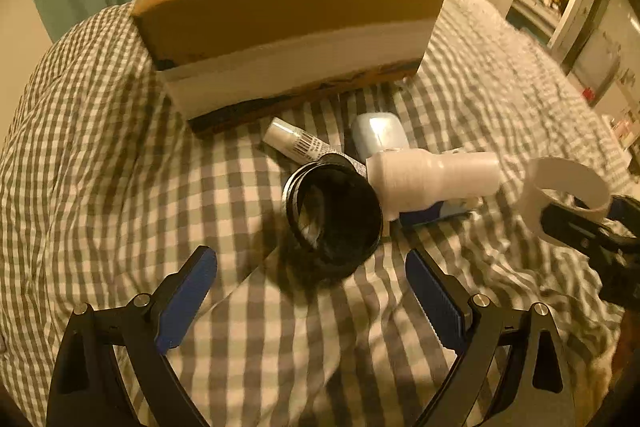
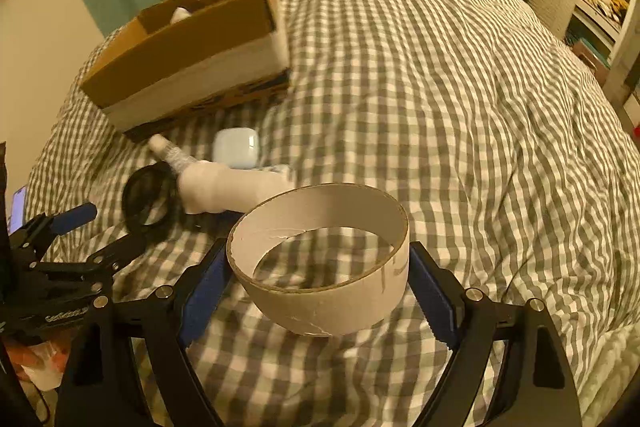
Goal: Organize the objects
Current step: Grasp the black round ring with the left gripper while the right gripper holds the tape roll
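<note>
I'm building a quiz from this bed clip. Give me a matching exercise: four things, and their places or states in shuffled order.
Things:
1. cardboard ring
2. black jar
3. cardboard box
4. left gripper

States:
A. open, holding nothing
B. lying on its side on the bed
C. held between the right gripper fingers
D. standing at the far end of the items, open on top

Pairs: 1-C, 2-B, 3-D, 4-A

A white cardboard ring [image 2: 320, 259] is sitting upright, pinched between blue fingers [image 2: 206, 291]. A black jar [image 1: 334, 211], white bottle [image 1: 432, 179], tube [image 1: 296, 143] and pale blue case [image 1: 378, 135] are lying clustered on the gingham bed, before an open cardboard box [image 1: 288, 27].
</note>
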